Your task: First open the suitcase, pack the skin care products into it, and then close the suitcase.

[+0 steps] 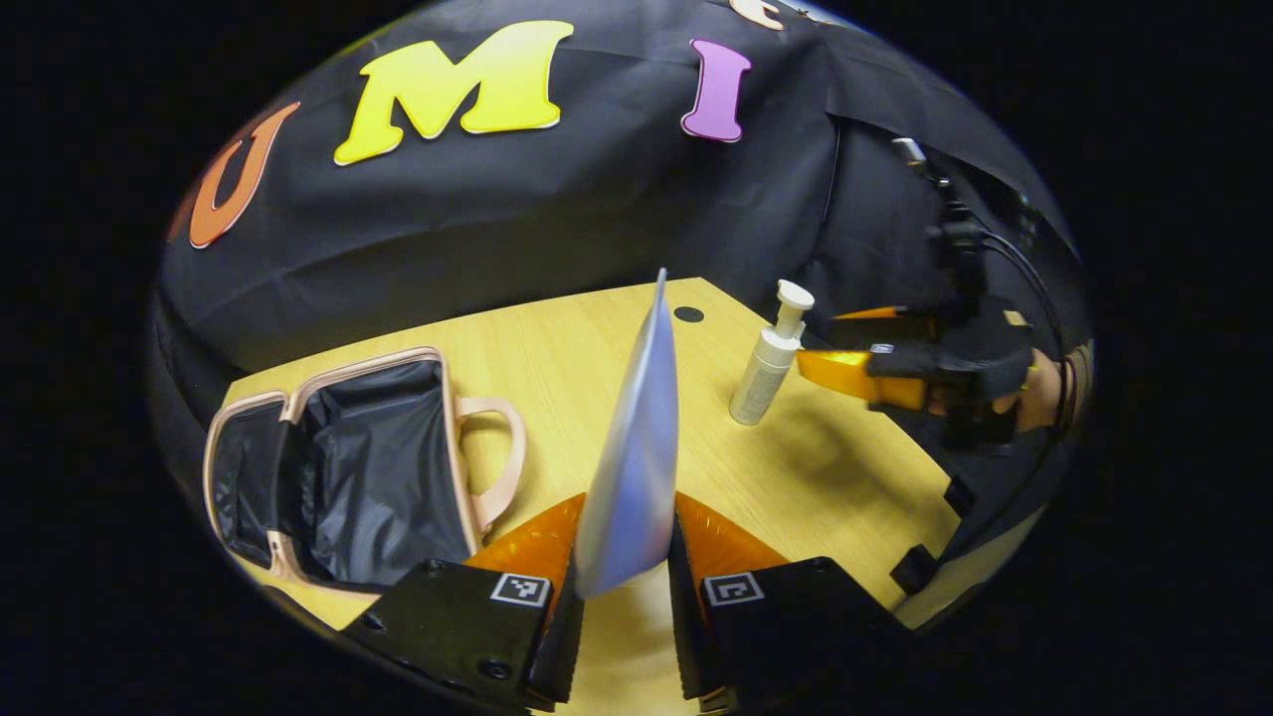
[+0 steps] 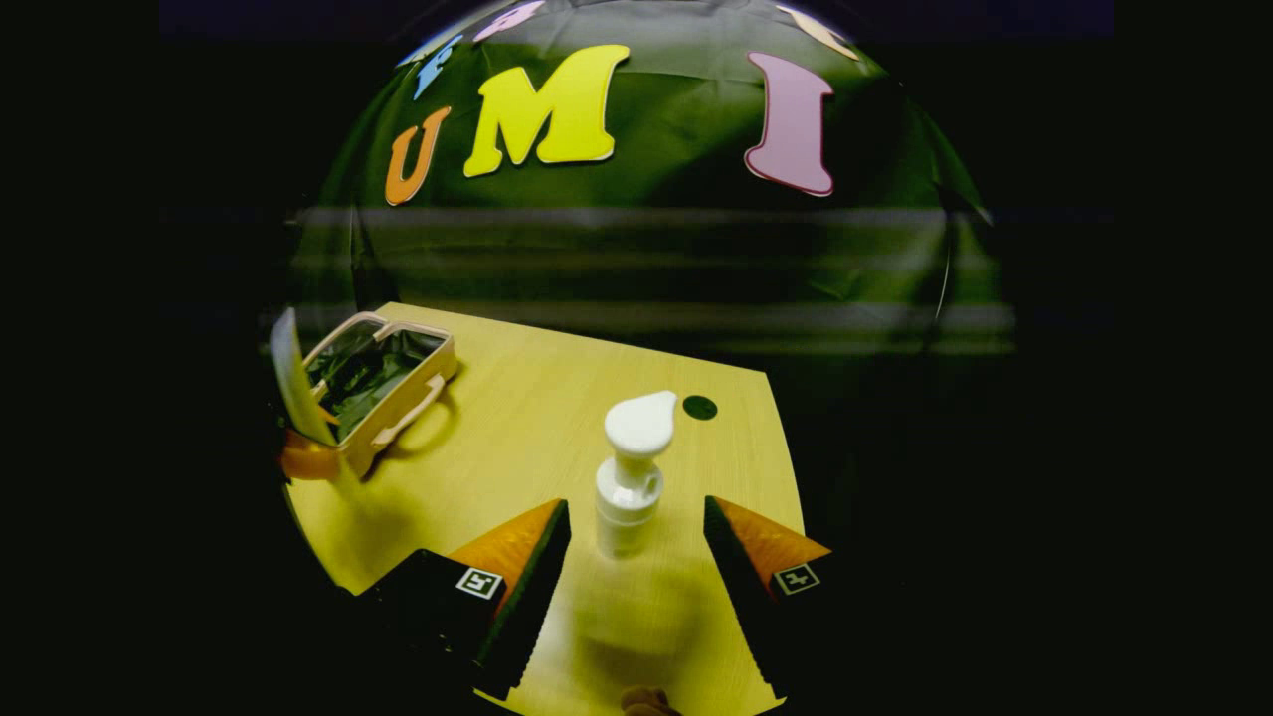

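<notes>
In the left gripper view my left gripper [image 1: 625,517] is shut on a flat silvery-blue sachet [image 1: 636,447], held edge-on above the wooden table [image 1: 557,348]. To its left lies the small pink suitcase [image 1: 348,467], open, with a dark lining. A white pump bottle [image 1: 771,358] stands upright to the right, with the right gripper [image 1: 845,348] close beside it. In the right gripper view the pump bottle [image 2: 632,477] stands between my right gripper's [image 2: 636,517] open fingers, not touched. The suitcase [image 2: 383,383] lies far left, the sachet [image 2: 293,378] in front of it.
A dark round hole [image 1: 688,314] sits in the table near its far edge. A hand [image 1: 1039,393] holds the right gripper at the table's right side. Cables [image 1: 1004,249] hang behind it. Bare wood lies between suitcase and bottle.
</notes>
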`<state>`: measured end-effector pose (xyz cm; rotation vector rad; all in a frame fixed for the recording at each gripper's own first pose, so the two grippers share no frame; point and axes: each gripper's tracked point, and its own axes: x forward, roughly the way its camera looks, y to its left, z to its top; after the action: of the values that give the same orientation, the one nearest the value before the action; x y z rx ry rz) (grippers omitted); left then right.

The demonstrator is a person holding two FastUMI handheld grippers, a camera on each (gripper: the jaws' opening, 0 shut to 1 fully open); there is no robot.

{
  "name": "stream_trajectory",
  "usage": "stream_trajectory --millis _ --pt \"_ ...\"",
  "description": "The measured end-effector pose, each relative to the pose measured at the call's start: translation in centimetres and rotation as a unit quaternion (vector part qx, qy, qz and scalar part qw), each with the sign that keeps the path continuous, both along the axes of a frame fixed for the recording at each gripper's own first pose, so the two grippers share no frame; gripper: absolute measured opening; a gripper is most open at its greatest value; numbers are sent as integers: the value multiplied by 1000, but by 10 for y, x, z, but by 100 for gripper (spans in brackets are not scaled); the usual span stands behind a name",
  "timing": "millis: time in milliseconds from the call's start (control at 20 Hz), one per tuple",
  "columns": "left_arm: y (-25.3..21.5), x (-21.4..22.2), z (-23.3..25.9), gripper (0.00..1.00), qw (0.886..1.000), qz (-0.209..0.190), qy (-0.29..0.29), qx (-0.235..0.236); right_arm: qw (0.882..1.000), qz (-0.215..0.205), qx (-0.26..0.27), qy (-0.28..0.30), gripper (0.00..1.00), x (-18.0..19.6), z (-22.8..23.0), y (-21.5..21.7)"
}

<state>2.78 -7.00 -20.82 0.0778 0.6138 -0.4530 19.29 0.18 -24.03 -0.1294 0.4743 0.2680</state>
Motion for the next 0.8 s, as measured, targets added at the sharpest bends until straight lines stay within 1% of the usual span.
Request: stream_trajectory --millis 150,200,250,300,350,450,500,550,600,700,750,800 --pt "40 -33 13 42 999 40 -8 33 1000 -14 -6 13 80 20 -21 9" --pt "53 -44 17 42 998 53 -8 37 999 -24 -12 26 80 19 -28 8" --pt "65 -56 21 42 997 68 -5 36 999 -36 -15 30 79 25 -35 9" --pt "76 -66 25 42 996 84 1 30 998 -48 -17 39 73 28 -45 10" --pt "89 -74 29 42 994 105 6 24 997 -52 -7 51 72 29 -52 14" --pt "119 -86 35 42 989 145 12 13 996 -72 2 58 72 33 -60 18" --pt "134 -92 38 42 986 165 14 10 995 -80 8 57 70 35 -60 19" --pt "151 -98 41 42 983 184 14 9 994 -90 7 55 68 36 -61 17" --pt "166 -102 46 42 980 200 15 9 993 -103 10 52 63 41 -63 14" --pt "200 -106 48 42 972 233 13 16 991 -119 22 54 55 36 -61 14" --pt "216 -107 50 42 968 251 13 13 991 -122 21 56 54 34 -60 14" --pt "226 -105 55 42 966 259 11 7 991 -123 21 58 53 33 -60 14"
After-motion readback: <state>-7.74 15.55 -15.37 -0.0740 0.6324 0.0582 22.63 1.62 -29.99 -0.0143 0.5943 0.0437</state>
